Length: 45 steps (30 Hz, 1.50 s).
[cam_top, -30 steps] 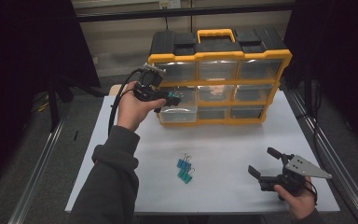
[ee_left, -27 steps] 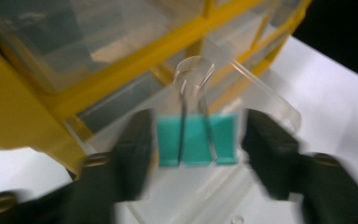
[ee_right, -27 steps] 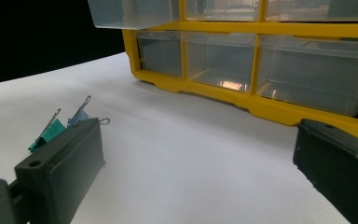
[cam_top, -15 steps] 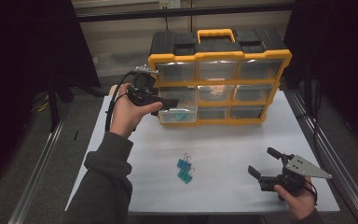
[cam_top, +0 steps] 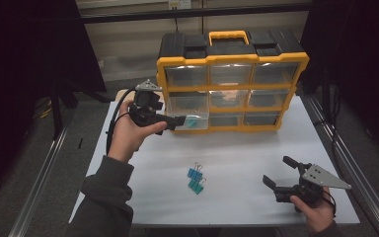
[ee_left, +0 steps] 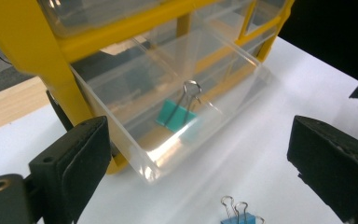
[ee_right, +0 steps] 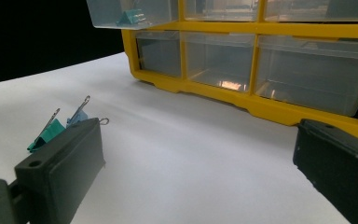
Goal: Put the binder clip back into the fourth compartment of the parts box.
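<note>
Left gripper, jaws spread and empty, has backed off just left of the yellow drawer organizer, leaving 1 teal binder clip in its pulled-out clear drawer; likely a sorting drop just finished. Remaining binder clips lie on the white table in front of the organizer. Right gripper, jaws spread and empty, is unmoved well to its front right.

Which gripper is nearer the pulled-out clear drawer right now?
Left. The left gripper hovers open just in front of the pulled-out drawer that holds a teal binder clip. The right gripper sits open far back at the table's near right corner.
</note>
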{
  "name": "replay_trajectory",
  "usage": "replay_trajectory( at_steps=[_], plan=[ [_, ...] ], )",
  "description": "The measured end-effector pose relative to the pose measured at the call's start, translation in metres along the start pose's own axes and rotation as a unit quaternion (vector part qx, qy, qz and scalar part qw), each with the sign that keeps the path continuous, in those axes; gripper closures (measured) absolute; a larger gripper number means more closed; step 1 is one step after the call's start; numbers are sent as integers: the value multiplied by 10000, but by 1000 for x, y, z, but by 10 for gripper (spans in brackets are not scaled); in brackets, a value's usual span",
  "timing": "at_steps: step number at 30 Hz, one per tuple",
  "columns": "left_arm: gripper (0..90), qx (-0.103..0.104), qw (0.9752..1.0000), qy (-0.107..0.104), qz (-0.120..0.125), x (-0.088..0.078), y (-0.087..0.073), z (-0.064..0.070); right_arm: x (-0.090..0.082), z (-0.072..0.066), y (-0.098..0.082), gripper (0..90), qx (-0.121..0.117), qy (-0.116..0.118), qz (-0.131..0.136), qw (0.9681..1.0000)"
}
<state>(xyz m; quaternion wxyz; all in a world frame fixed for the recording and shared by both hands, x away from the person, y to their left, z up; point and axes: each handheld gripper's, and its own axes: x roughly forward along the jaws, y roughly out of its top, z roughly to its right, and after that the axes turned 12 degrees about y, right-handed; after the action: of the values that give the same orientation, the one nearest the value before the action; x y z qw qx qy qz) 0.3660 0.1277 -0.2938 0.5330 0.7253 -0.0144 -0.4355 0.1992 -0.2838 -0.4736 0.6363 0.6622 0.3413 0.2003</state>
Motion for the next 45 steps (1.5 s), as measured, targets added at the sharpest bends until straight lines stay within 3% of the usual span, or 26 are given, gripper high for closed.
replay_trajectory(
  at_steps=[3, 13, 19, 45],
  plan=[
    [58, -162, 9998, -69, 95, 0, -12, 5, 1, 0, 0, 11, -3, 2, 11, 10000],
    [51, -58, 9999, -90, 28, 5, -38, 15, 1, 0, 0, 11, -4, 15, 4, 10000],
    [50, -141, 9998, -150, -70, 19, -60, 21, 1, 0, 0, 11, -15, 25, -6, 10000],
    [46, -249, 9991, -287, -172, 48, -109, 39, 1, 0, 0, 11, -28, 20, -5, 10000]
  ],
)
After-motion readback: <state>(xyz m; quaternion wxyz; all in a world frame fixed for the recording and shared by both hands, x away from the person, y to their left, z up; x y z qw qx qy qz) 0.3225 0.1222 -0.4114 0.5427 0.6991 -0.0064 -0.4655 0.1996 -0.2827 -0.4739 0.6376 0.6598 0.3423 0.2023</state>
